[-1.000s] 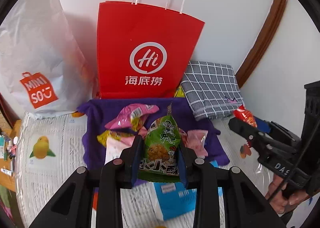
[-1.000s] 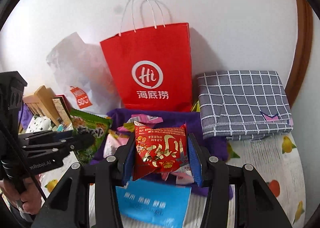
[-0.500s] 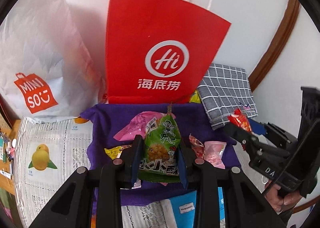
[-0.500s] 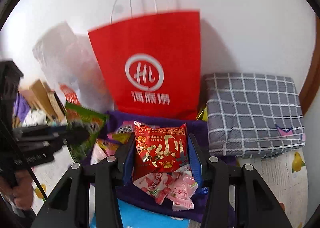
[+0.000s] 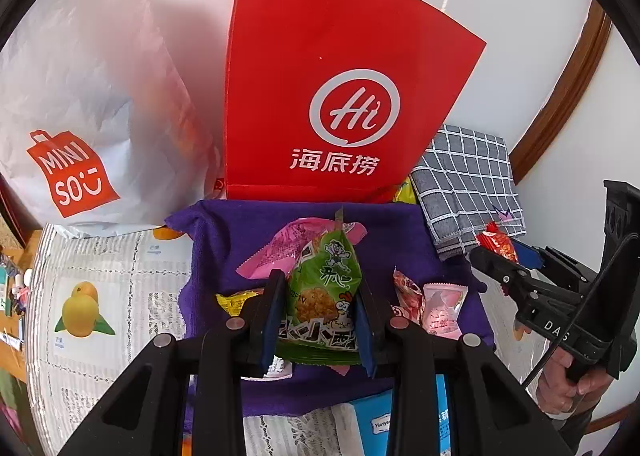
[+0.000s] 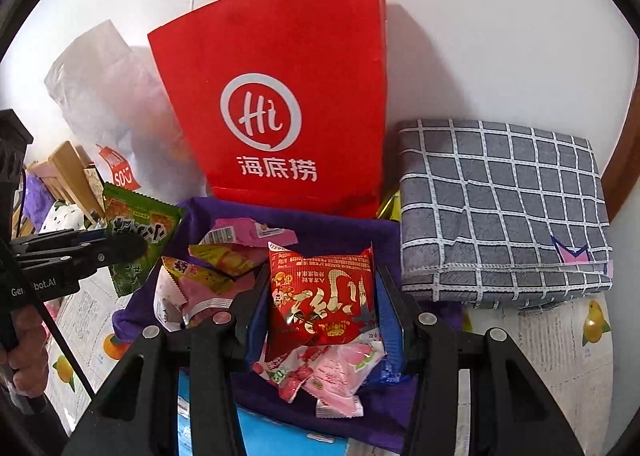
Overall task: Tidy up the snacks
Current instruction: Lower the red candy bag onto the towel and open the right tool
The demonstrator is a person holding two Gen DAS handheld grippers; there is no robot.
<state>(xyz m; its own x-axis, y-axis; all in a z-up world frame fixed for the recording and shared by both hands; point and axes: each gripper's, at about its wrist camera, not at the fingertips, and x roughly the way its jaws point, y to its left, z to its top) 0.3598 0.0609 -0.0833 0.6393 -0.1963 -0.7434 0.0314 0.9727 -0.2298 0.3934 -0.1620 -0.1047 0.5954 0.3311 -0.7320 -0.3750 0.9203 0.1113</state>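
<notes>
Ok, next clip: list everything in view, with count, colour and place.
paper bag: one, red, standing against the wall behind the cloth
plastic bag: one, white with an orange logo, left of the paper bag
cloth: one, purple, spread below the paper bag, loose snacks on it
folded cloth: one, grey with white checks, right of the paper bag
loose snack packets: several, pink, yellow and red, on the purple cloth
blue packet: one, at the near edge
table cover: one, white with fruit prints
green snack packet: one, in the left gripper
red snack packet: one, in the right gripper
left gripper: black, shut on the green packet
right gripper: black, shut on the red packet
</notes>
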